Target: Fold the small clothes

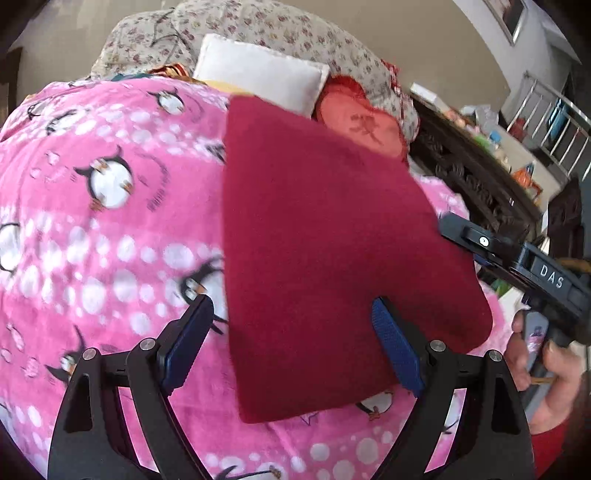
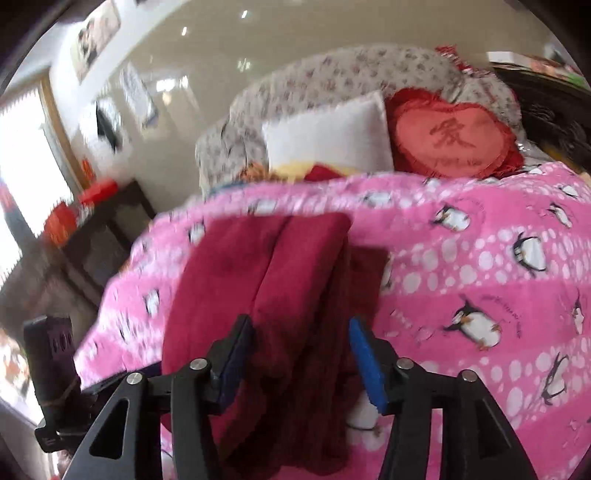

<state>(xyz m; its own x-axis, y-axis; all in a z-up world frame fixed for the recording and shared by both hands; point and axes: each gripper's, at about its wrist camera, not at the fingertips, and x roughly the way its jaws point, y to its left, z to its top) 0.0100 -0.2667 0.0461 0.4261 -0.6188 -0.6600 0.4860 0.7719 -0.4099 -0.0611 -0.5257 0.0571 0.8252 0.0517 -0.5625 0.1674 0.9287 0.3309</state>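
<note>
A dark red garment point(image 1: 325, 258) lies folded flat on the pink penguin blanket point(image 1: 110, 221). My left gripper point(image 1: 291, 332) is open above its near edge, its right finger over the cloth and its left finger over the blanket. My right gripper point(image 1: 480, 243) reaches in from the right at the garment's right edge. In the right wrist view the garment point(image 2: 280, 280) lies in layered folds between the open fingers of my right gripper point(image 2: 301, 350), which do not pinch it.
A white pillow point(image 1: 266, 74), a red heart cushion point(image 1: 358, 122) and a floral quilt point(image 1: 258, 29) sit at the bed's head. A dark carved cabinet point(image 1: 472, 177) stands to the right of the bed. A dark side table point(image 2: 103, 229) stands to the left.
</note>
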